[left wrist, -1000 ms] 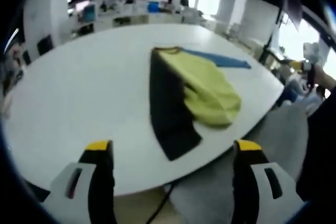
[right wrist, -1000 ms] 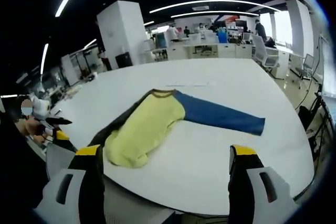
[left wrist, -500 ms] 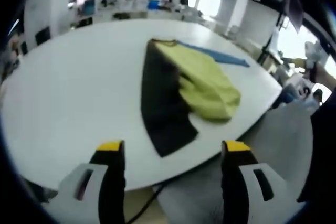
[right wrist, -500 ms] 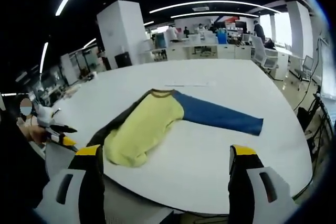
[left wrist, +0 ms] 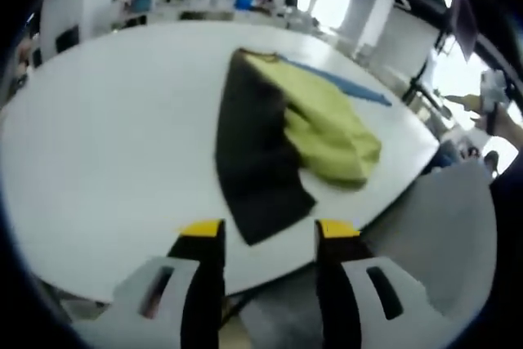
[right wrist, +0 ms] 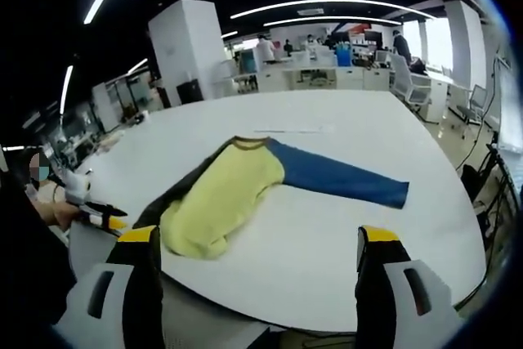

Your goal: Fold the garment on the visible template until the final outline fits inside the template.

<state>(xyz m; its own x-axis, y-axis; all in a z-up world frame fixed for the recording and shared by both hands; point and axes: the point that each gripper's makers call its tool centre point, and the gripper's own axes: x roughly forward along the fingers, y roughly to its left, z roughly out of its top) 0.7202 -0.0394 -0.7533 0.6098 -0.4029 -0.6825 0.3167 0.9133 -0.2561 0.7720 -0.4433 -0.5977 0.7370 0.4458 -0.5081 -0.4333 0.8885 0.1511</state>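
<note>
Garment (right wrist: 245, 194) lying on the white table (right wrist: 343, 140), yellow body bunched toward the near edge, blue sleeve (right wrist: 339, 180) stretched out to the right. From the other side, the black sleeve (left wrist: 257, 173) runs lengthwise toward the left gripper (left wrist: 270, 234), its cuff end just ahead of the tips; the jaws stand apart, narrowly, holding nothing. The right gripper (right wrist: 255, 241) is released wide, well short of the cloth. Judged nearer: the left, aligned with the black sleeve's long axis.
</note>
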